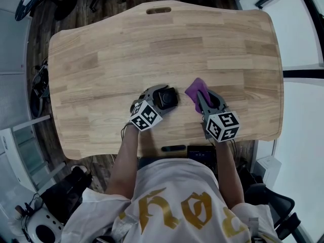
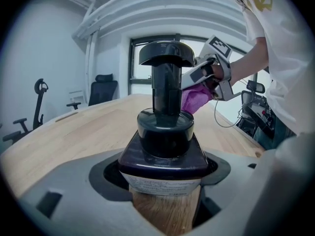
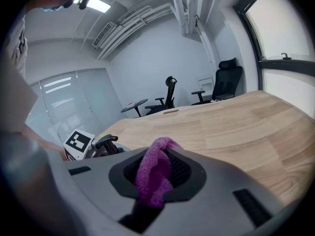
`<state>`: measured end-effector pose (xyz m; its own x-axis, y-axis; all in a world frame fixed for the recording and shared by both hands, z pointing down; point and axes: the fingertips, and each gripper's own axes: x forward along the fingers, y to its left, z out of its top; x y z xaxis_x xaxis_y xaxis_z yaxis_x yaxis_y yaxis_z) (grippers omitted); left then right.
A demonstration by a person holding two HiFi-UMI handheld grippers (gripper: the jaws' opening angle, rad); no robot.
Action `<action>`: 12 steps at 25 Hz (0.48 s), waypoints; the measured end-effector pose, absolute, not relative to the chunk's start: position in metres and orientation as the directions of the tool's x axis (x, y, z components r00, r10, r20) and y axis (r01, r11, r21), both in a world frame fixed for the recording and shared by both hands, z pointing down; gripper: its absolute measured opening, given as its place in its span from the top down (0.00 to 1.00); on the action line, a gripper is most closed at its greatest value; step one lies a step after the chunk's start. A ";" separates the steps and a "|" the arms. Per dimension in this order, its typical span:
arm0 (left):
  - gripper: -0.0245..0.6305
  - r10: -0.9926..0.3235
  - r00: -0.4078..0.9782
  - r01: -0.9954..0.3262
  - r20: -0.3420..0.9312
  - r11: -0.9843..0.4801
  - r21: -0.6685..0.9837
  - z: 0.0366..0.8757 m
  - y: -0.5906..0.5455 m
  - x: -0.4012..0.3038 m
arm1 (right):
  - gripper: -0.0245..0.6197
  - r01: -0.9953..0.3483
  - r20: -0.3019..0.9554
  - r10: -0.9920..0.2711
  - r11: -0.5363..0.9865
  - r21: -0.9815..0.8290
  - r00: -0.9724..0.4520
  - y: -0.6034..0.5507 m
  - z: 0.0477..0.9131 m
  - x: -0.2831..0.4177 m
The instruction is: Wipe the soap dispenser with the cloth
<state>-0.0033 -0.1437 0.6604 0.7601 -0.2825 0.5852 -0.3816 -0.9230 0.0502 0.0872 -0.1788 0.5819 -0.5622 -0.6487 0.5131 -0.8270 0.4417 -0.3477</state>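
A black soap dispenser [image 2: 165, 132] with a pump top stands upright on the wooden table [image 1: 167, 49], near its front edge. My left gripper [image 1: 161, 96] is shut on the soap dispenser [image 1: 165, 97], its jaws clamped round the bottle's body. To the right my right gripper [image 1: 201, 96] is shut on a purple cloth [image 1: 196, 91], which bunches up between the jaws in the right gripper view [image 3: 155, 173]. In the left gripper view the cloth [image 2: 197, 100] hangs just behind and right of the pump, close to it; I cannot tell whether they touch.
The table's far part holds a slot handle [image 1: 158, 10]. A dark device [image 1: 201, 152] sits at the front edge by the person's torso. Office chairs [image 3: 222, 85] stand beyond the table; a window lies to the right.
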 end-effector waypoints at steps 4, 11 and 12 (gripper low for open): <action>0.41 -0.286 0.768 -0.405 0.573 -0.910 0.088 0.658 -0.145 0.000 | 0.89 -0.826 0.510 -0.650 0.444 -0.347 -0.563 -0.178 0.580 0.087; 0.41 -0.309 0.782 -0.431 0.542 -0.896 0.111 0.640 -0.151 0.001 | 0.89 -0.825 0.493 -0.662 0.444 -0.348 -0.564 -0.179 0.572 0.090; 0.41 -0.309 0.782 -0.432 0.541 -0.895 0.113 0.636 -0.151 0.001 | 0.89 -0.825 0.489 -0.664 0.444 -0.350 -0.565 -0.179 0.570 0.090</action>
<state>0.0007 -0.1511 0.6360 0.7823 -0.3093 0.5407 -0.4316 -0.8950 0.1126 0.0899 -0.1791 0.5697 -0.5653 -0.6641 0.4892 -0.8247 0.4444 -0.3498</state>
